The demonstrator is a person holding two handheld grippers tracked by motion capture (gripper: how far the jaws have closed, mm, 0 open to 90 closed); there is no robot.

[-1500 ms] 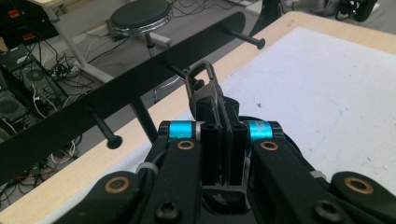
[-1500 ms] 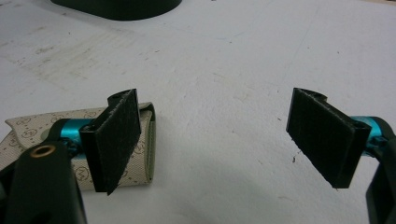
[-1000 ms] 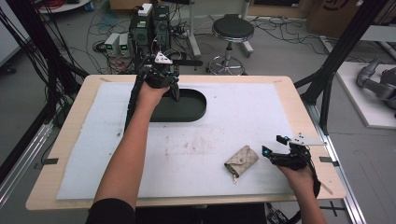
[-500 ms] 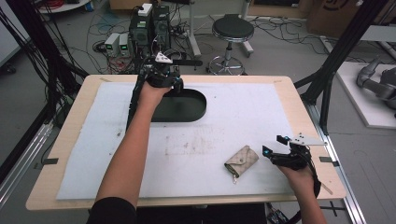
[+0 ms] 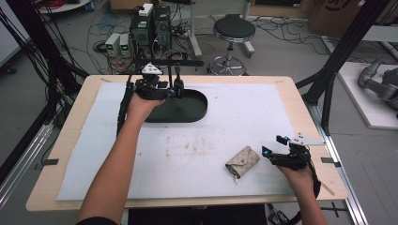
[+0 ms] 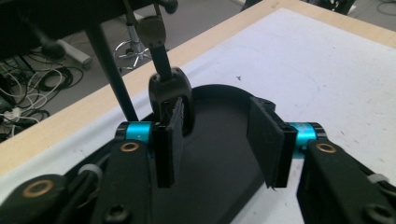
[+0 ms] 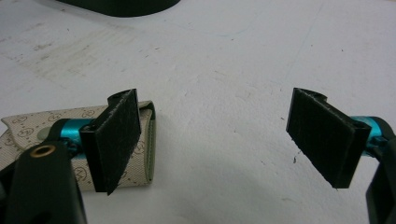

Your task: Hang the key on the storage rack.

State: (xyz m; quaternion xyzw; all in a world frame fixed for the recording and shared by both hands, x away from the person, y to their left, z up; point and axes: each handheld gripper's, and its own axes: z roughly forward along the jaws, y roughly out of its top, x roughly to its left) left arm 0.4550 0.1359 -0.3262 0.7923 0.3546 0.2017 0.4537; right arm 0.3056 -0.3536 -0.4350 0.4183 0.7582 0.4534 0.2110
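Note:
My left gripper [image 5: 172, 90] is at the back left of the table, over a black oval base [image 5: 190, 111] that carries a thin black stand with a crossbar [image 5: 169, 62]. Its jaws have just been opening and stand half apart [image 6: 219, 126]. A black looped piece [image 6: 169, 86] hangs on a stem right beside the left pad, and no pad presses on it. My right gripper [image 5: 273, 146] rests open near the front right. A beige patterned pouch [image 5: 242, 161] lies just left of it, and in the right gripper view the pouch [image 7: 28, 123] sits behind the left jaw, outside the gap [image 7: 215, 135].
A pale mat [image 5: 234, 117] covers most of the wooden table [image 5: 300, 101]. Black frame posts [image 5: 335, 56] rise at the table's right and left sides. On the floor beyond the far edge are a stool [image 5: 233, 30] and electronics boxes [image 5: 150, 23] with cables.
My left gripper has shifted a little down toward the black base and its jaws have come apart. The right gripper and the pouch have not moved.

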